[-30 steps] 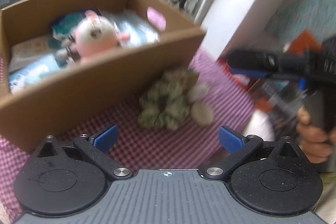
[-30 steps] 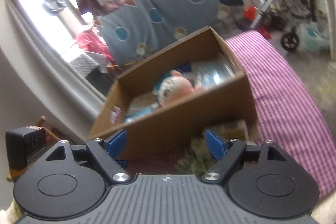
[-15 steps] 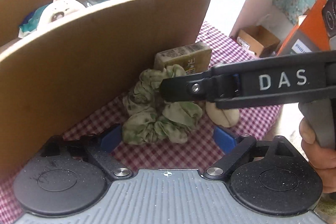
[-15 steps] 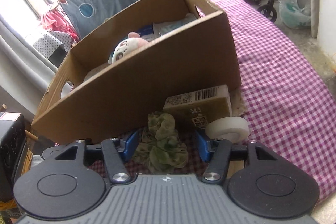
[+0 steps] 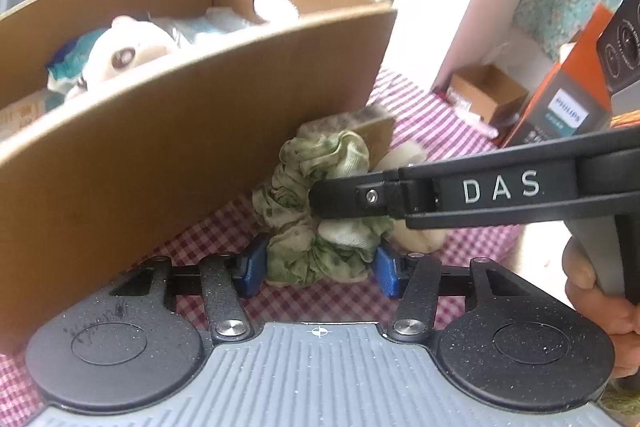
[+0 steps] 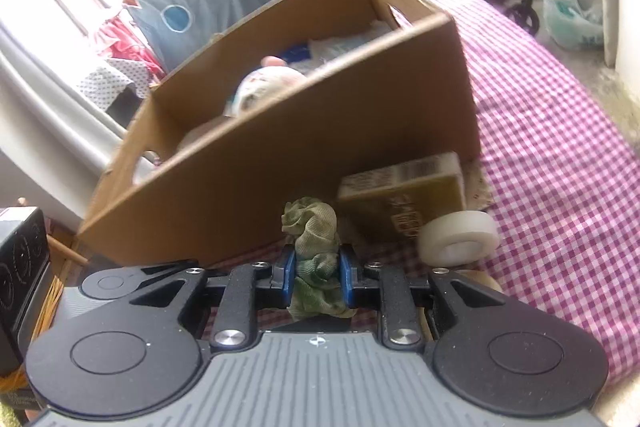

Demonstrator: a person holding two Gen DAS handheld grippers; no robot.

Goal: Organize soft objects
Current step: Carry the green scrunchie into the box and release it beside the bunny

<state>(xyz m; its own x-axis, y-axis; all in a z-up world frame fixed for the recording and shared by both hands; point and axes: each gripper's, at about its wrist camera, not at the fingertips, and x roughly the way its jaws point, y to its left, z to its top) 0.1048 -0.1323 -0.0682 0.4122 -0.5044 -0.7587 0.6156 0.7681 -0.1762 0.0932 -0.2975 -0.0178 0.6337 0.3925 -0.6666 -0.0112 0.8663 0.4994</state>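
Scrunchie, green crumpled fabric (image 6: 318, 259), is pinched by right tool (image 6: 317, 281), jaws just closing; left tool (image 5: 316, 269), also closing, brackets it loosely. Lift should clear brown cardboard box (image 6: 360, 131) wall.

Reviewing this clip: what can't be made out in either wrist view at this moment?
- Cardboard box contents: in both views its near wall hides all but the plush toy and some pale packets.
- Brown packet: print too blurred to read; in the left view the green scrunchie covers most of it.
- White tape roll: in the left view the right hand-held gripper crosses it.
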